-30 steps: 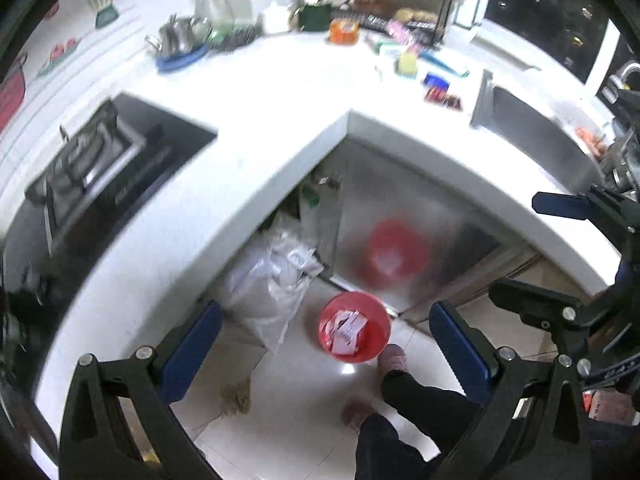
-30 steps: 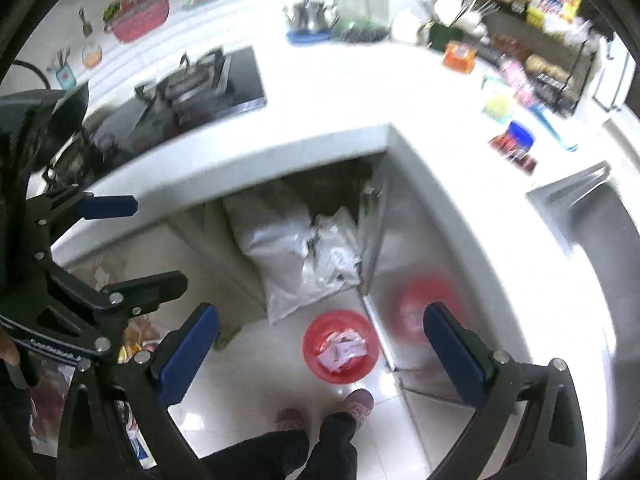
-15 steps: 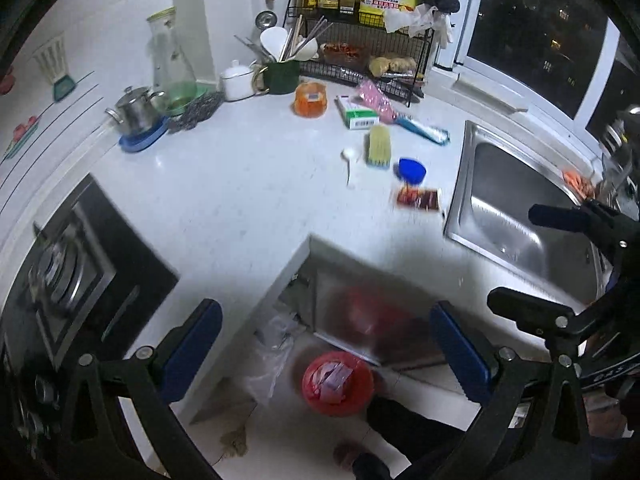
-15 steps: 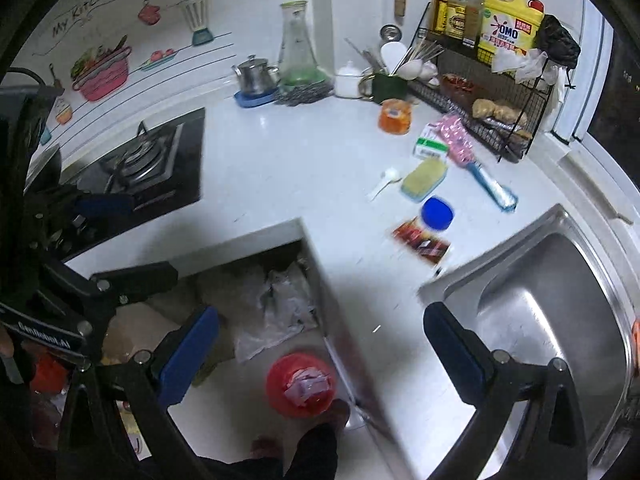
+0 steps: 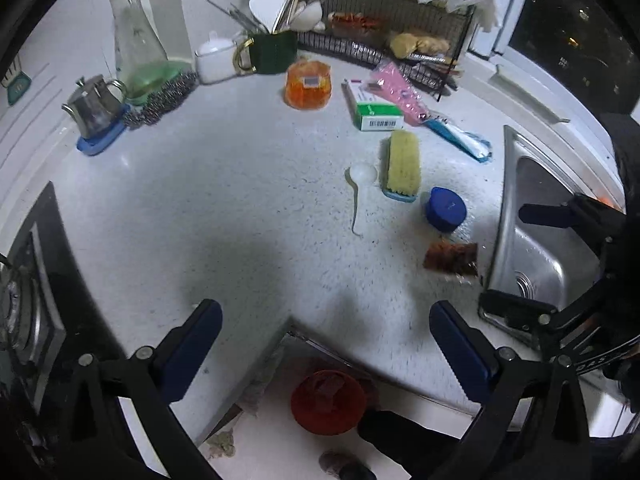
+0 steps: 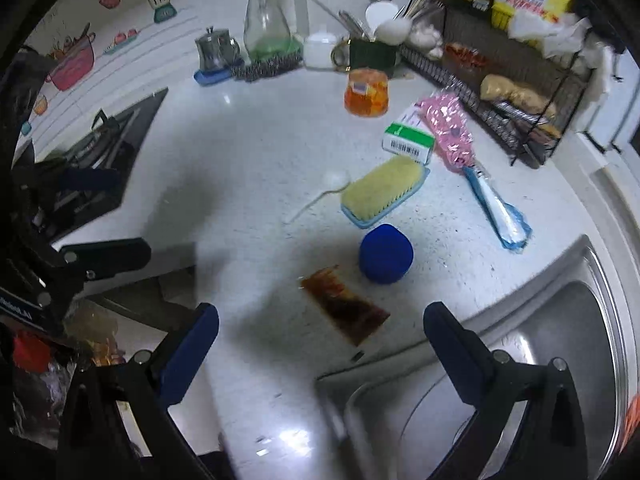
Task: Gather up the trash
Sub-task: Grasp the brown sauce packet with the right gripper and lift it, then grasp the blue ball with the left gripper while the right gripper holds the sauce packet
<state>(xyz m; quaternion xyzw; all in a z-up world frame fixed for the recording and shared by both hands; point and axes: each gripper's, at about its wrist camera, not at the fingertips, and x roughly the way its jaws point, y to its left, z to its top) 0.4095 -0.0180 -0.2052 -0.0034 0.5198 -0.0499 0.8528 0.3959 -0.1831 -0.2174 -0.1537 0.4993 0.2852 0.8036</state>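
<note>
Below | red bin (image 5: 329,402) on floor, holds paper | grippers empty

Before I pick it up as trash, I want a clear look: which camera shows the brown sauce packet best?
The right wrist view: the brown sauce packet lies large and near centre, just ahead of the open fingers. The left wrist view shows it smaller and blurred, off to the right beside the sink.

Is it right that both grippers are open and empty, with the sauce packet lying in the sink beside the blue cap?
Not quite. The sauce packet lies on the counter, beside the blue cap; the right wrist view shows it. Both grippers, left and right, are open and empty.
</note>
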